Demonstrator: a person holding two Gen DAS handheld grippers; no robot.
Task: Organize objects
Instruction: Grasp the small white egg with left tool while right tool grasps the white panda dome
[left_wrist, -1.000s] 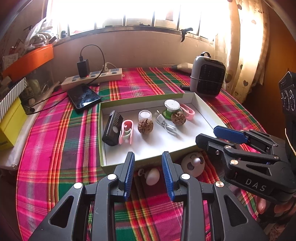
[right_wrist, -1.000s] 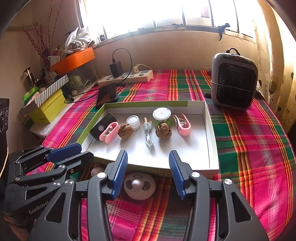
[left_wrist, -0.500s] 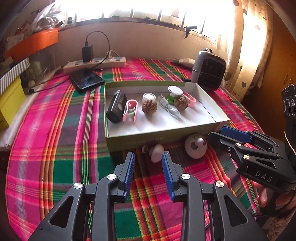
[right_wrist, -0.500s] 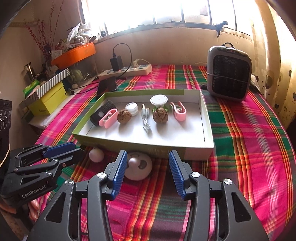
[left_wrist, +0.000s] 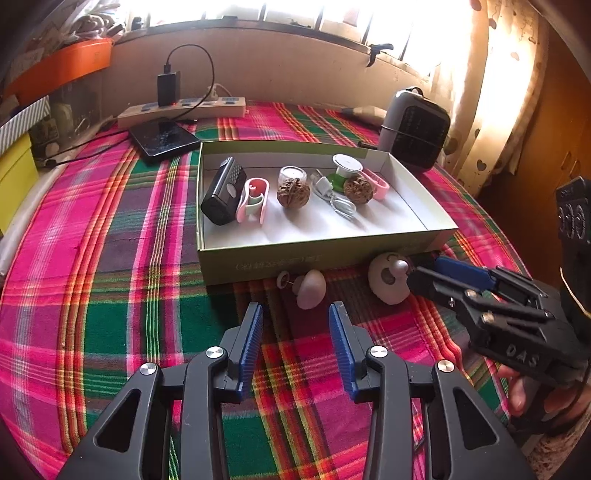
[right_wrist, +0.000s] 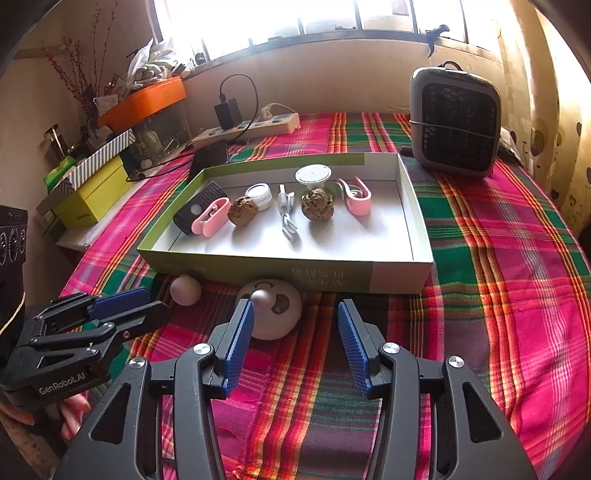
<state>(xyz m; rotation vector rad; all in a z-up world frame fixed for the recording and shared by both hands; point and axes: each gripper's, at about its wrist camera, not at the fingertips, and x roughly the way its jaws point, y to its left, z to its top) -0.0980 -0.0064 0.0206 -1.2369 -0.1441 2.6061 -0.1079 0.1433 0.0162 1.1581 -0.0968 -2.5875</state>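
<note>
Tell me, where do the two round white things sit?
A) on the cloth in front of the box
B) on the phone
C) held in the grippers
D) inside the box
A: the small ball and the bigger round gadget lie on the plaid cloth just outside the box front wall; both grippers are empty.

Black gripper (left_wrist: 295, 347), ribbed blue pads (left_wrist: 251, 345)

A box (right_wrist: 280, 266) sits mid-table on a cloth (right_wrist: 498, 258). Inside it, running from nine o'clock to three o'clock: a speaker (right_wrist: 197, 206), clip (right_wrist: 210, 221), nut (right_wrist: 242, 211), jar (right_wrist: 259, 196), cable (right_wrist: 287, 218), second nut (right_wrist: 317, 205), second clip (right_wrist: 355, 197). At six o'clock, outside, lie a ball (right_wrist: 185, 290) and disc (right_wrist: 273, 308). A heater (right_wrist: 456, 122) stands at one o'clock, a power strip (right_wrist: 247, 129) at eleven.
</note>
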